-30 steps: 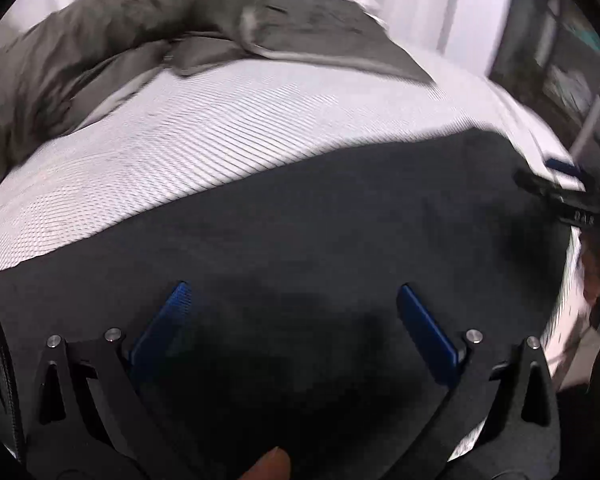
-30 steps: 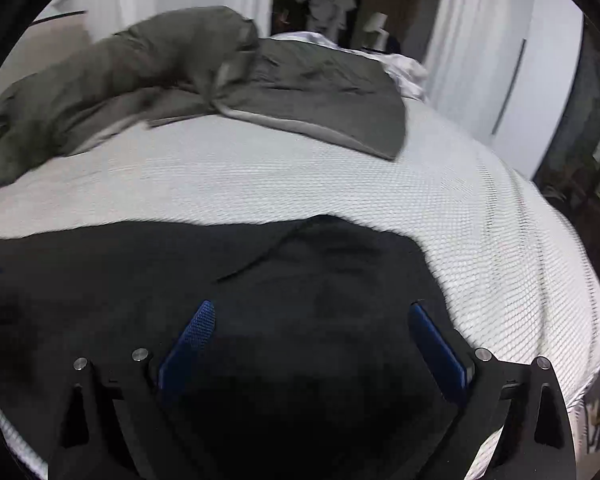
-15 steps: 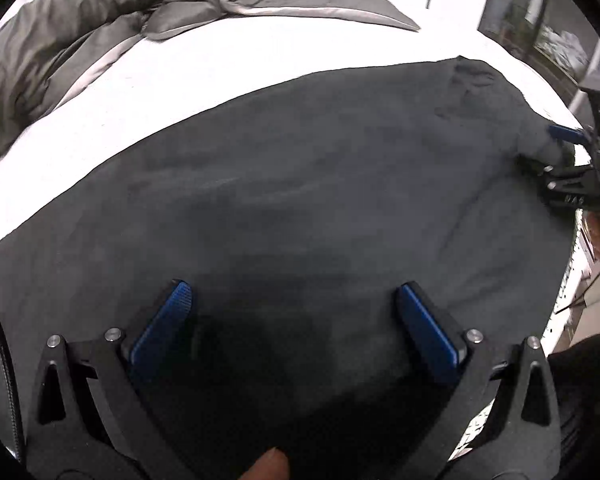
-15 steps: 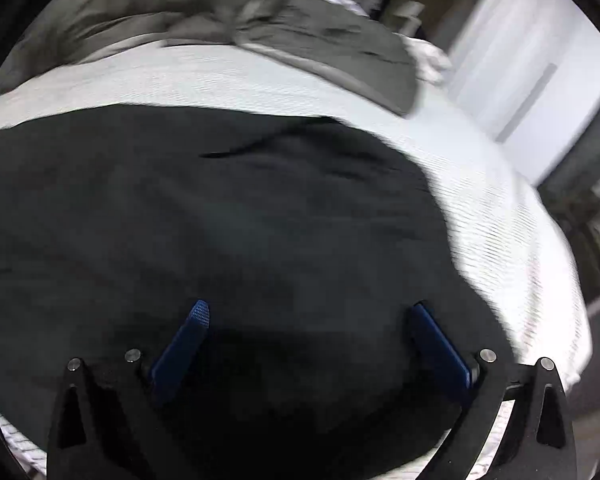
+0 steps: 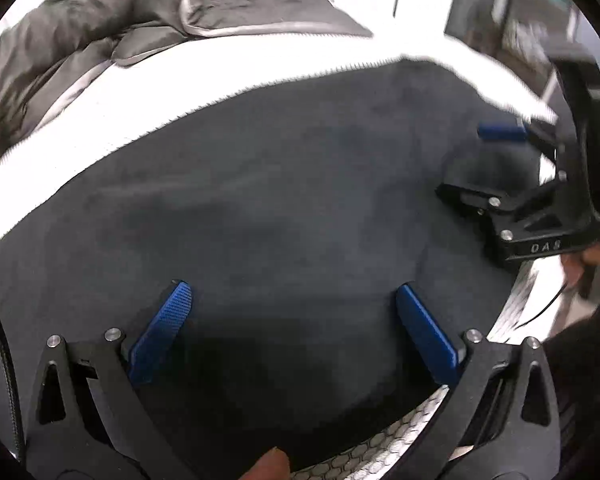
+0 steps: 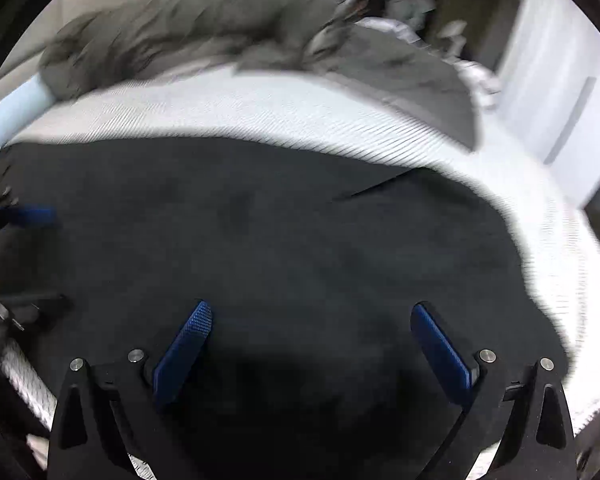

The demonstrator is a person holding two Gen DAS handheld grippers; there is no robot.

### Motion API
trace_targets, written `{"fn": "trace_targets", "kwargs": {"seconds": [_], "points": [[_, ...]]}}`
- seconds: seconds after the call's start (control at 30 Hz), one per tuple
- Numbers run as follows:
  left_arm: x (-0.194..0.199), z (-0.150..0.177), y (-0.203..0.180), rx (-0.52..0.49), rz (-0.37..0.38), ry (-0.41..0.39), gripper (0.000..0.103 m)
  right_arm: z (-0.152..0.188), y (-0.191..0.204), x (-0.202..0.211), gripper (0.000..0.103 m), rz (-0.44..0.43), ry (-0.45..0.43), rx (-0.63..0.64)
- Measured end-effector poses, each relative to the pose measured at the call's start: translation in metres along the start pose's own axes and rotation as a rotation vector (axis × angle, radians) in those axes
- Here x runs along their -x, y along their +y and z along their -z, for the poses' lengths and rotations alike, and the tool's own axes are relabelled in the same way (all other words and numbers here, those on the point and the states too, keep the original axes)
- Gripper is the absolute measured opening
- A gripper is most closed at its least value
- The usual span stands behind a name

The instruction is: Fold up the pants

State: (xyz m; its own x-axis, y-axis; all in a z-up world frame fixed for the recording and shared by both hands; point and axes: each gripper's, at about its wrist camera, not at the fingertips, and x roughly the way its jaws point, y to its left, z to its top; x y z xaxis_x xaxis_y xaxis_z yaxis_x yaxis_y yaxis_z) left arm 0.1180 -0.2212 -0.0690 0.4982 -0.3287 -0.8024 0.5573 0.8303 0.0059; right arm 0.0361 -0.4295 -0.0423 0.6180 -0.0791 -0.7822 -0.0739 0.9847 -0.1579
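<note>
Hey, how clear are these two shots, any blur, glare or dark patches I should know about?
Left wrist view: the white textured bedsheet is blown out, the right gripper smeared; right wrist view: the crumpled grey duvet streaks with motion blur, and a shadow darkens the black fabric pants between the open jaws; both bend at the fisheye rim.

Pants [image 5: 284, 184] on bed [image 5: 260, 68], duvet [image 5: 100, 28] behind

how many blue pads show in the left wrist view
3. Two belong to the left gripper: one pad lower left, one lower right. The third, upper right, is on the right gripper; its other pad is hidden.
</note>
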Motion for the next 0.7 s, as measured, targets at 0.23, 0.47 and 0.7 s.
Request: {"fn": "trace_targets", "kwargs": {"seconds": [0.23,0.47,0.7], "points": [[0.012,0.025,0.030,0.068,-0.056,-0.024,0.102,0.029,-0.052,0.003,0.101,0.124,0.028,-0.053],[0.033,0.055,0.057,0.157,-0.141,-0.062,0.102,0.032,-0.066,0.010,0.101,0.183,0.040,-0.135],[0.018,0.037,0.007,0.017,-0.055,-0.070,0.103,0.016,-0.011,0.012,0.101,-0.109,-0.047,-0.072]]}}
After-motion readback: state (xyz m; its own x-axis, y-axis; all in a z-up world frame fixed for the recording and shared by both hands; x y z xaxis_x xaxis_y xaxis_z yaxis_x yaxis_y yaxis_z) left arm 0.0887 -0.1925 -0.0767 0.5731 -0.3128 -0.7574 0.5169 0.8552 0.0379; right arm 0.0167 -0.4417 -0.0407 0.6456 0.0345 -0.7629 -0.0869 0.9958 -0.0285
